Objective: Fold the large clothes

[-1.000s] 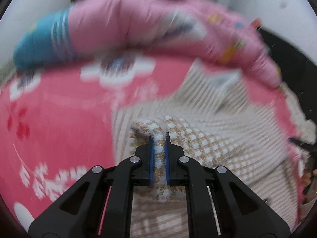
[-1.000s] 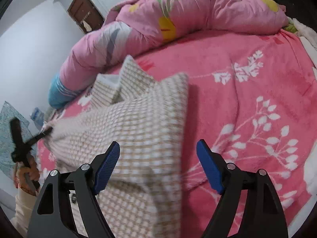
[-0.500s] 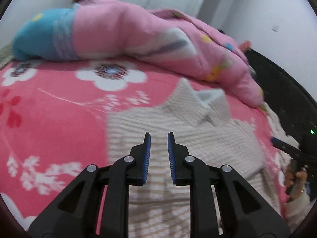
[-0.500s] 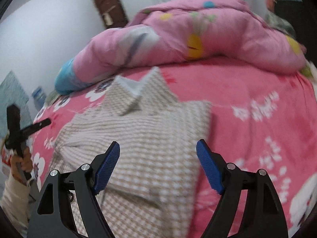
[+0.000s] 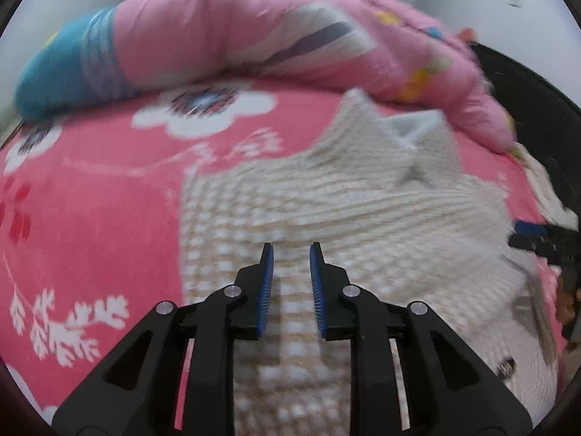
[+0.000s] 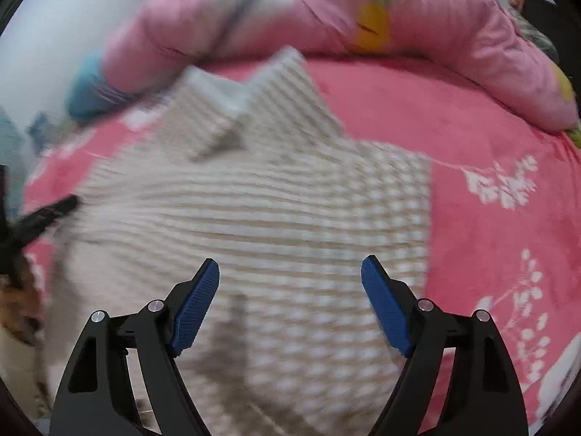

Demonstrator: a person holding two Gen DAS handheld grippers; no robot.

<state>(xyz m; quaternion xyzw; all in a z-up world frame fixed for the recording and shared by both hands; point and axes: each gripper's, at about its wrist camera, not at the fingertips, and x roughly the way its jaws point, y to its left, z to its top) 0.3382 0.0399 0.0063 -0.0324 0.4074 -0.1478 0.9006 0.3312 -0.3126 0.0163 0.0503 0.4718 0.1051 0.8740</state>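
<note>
A beige and white checked garment point(image 5: 326, 210) with a pointed collar lies spread on the red flowered bedspread point(image 5: 90, 196). In the left wrist view my left gripper point(image 5: 290, 250) hovers over its lower middle, its jaws opening, a narrow gap between the blue pads and no cloth in it. The right gripper point(image 5: 533, 234) shows at that view's right edge, over the garment's side. In the right wrist view the garment point(image 6: 272, 210) fills the middle, and my right gripper point(image 6: 290, 267) stands wide open above it with nothing between its fingers. The left gripper point(image 6: 47, 212) shows dark at the left edge.
A rolled pink quilt point(image 5: 272, 32) with a blue end point(image 5: 61, 69) lies along the far side of the bed. The same quilt point(image 6: 345, 14) bounds the back in the right wrist view. A dark bed frame point(image 5: 526, 98) stands at the right.
My left gripper has let go of the checked fold and its jaws have parted. The right gripper has swung across the garment toward its middle, staying wide open.
</note>
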